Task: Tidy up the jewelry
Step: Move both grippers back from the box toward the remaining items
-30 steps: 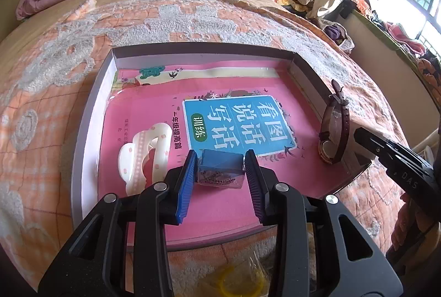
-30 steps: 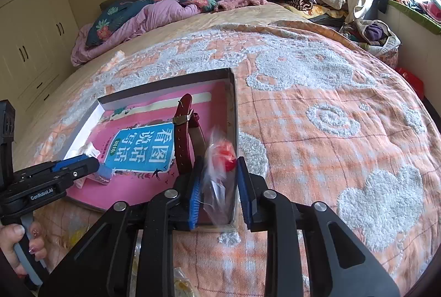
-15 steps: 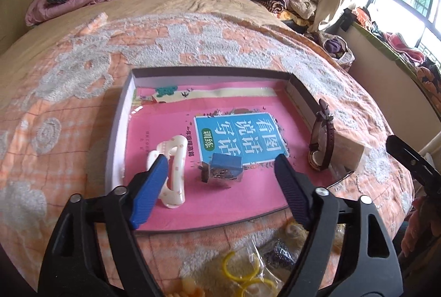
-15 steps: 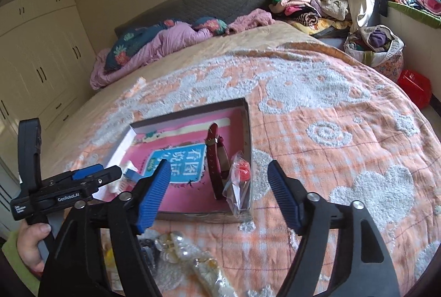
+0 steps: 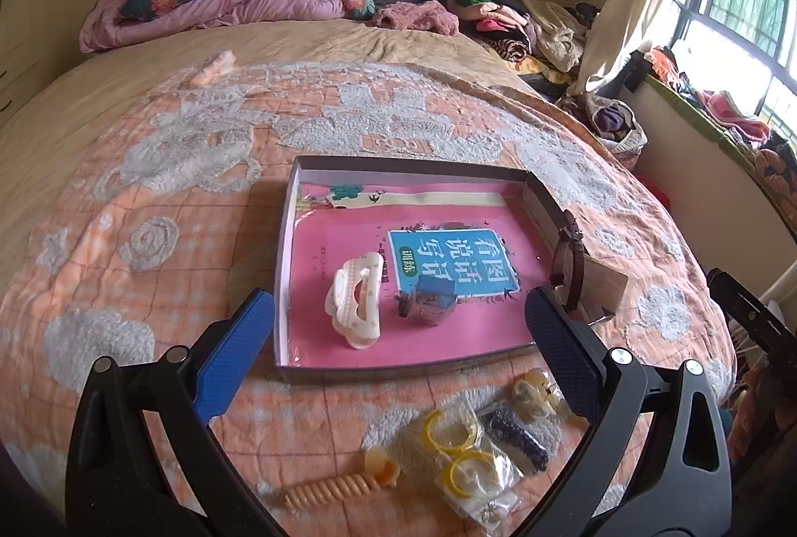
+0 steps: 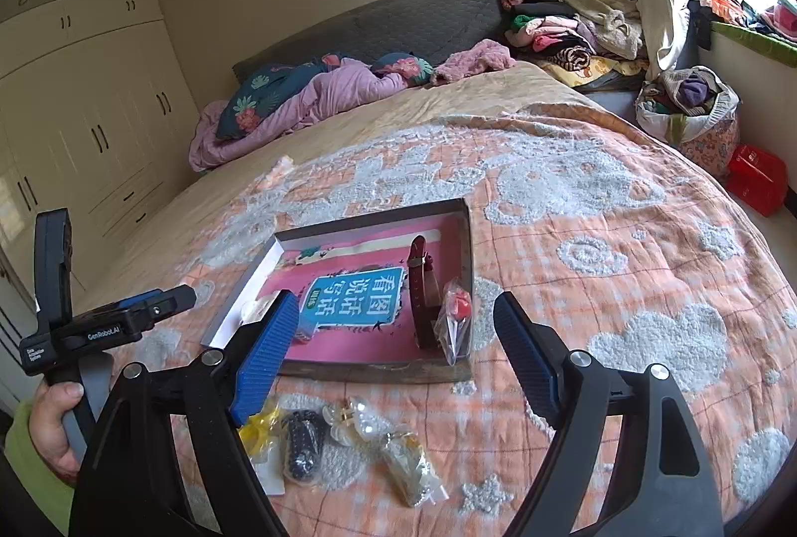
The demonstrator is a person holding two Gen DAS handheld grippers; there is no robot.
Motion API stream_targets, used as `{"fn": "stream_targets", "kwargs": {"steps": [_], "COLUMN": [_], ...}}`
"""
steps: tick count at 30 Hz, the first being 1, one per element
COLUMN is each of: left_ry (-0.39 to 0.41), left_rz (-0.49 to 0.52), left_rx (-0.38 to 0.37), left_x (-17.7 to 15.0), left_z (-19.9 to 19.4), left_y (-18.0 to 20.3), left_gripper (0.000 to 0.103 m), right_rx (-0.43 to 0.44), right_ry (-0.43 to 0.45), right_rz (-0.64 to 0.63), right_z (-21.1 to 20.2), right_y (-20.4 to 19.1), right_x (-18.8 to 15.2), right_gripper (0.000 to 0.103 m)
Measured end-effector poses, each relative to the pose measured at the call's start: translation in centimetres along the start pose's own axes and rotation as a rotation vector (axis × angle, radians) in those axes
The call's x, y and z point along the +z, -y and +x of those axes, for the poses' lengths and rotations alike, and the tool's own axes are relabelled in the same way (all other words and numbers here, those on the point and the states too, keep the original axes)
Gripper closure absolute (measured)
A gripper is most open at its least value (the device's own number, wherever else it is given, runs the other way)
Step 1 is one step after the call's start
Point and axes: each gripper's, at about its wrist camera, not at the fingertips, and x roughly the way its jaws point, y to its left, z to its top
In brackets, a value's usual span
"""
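Observation:
A shallow box [image 5: 285, 268] [image 6: 468, 233] lined with a pink book lies on the bed. In it are a white hair claw [image 5: 354, 307], a small blue-topped packet [image 5: 429, 299], a brown watch [image 5: 572, 260] [image 6: 422, 288] leaning on the right wall, and a clear bag with a red piece [image 6: 456, 313]. My left gripper [image 5: 398, 347] is open and empty, above the box's near edge. My right gripper [image 6: 393, 357] is open and empty, near the box's near edge. Bagged jewelry lies on the quilt in front: yellow rings [image 5: 456, 442], a dark piece [image 5: 513, 435] [image 6: 301, 442], a peach spiral clip [image 5: 338, 484].
The quilt [image 5: 149, 288] spreads around the box. Pillows and a purple blanket [image 5: 224, 4] lie at the headboard, clothes [image 6: 573, 29] pile at the far right. Wardrobes [image 6: 89, 128] stand left. A bag [image 6: 692, 108] and a red box [image 6: 757, 178] sit on the floor by the window.
Both grippers opened and pulled back and up from the box. The left let go of the blue-topped packet, the right let go of the bag with the red piece; both now rest in the box.

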Motion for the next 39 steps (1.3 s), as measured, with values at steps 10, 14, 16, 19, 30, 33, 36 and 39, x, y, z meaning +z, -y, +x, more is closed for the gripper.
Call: {"fn": "stream_targets", "kwargs": {"steps": [10,14,16,19,30,33,36,39], "left_ry": [0.009,-0.001,-0.009,-0.018,-0.067,-0.083,-0.096,-0.104], "left_rz": [-0.018,-0.02,-0.021,-0.019,-0.027,-0.023,-0.02,-0.014], "left_rx": [0.003,0.006,0.011,0.019,0.054,0.067,0.076,0.083], "left_x": [-1.4,-2.2,-2.6,-3.2,-5.9,-6.6,-7.3,-7.8], "left_z": [-2.0,-2.2,-2.2,-2.2,-2.2,-2.1,-2.0,-2.1], "left_y": [-0.9,-1.2,-1.3,-1.6,-3.2,-3.6,-3.9,-4.1], "left_gripper": [0.009,0.009,0.009,0.009,0.009,0.009,0.009,0.009], "right_rx": [0.017,0.025,0.031,0.037,0.054,0.06,0.065,0.071], "right_ry": [-0.028,-0.046,-0.059,-0.077,-0.15,-0.168,-0.183,-0.198], "right_rz": [-0.025,-0.046,-0.054,-0.071,-0.118,-0.13,-0.138,-0.147], "right_z": [-0.8,-0.9,-0.8,-0.7,0.1,0.3,0.7,1.0], "right_y": [-1.0,-1.5,-1.9,-2.5,-3.8,-4.3,-4.8,-5.1], "right_x": [-1.1,-1.8,-2.2,-2.8,-5.0,-5.7,-6.1,-6.4], "right_gripper": [0.023,0.023,0.023,0.023,0.023,0.023,0.023,0.023]}}
